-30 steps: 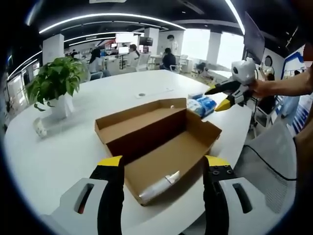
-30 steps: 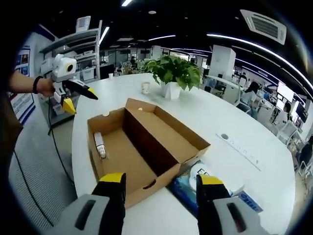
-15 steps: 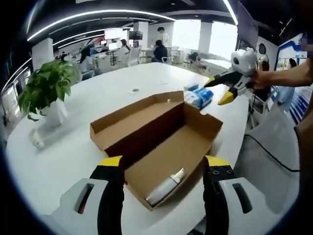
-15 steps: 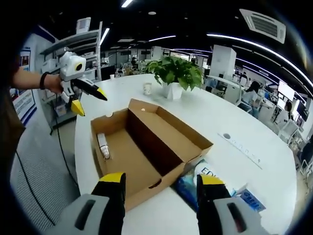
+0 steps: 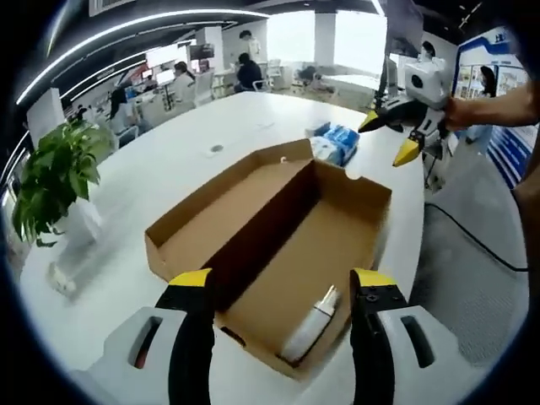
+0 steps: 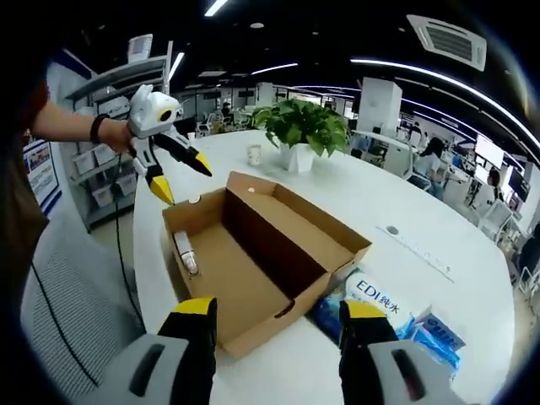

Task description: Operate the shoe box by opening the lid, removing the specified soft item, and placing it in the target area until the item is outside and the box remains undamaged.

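A broad white oval worktop (image 5: 194,143) carries an open brown cardboard shoe box (image 5: 278,245), its lid (image 6: 295,221) folded back flat alongside the tray. Lying in the tray near one end is a small white soft tube-like item (image 5: 310,325), untouched. A blue-and-white pack of wipes (image 6: 384,305) sits just beside the box, and a leafy green plant in a white pot (image 6: 299,131) stands further off. The left hand-held gripper (image 5: 278,283) hovers over the box end, jaws spread wide, gripping nothing. The right hand-held gripper (image 6: 278,308) is likewise wide apart and empty, above the box's other end.
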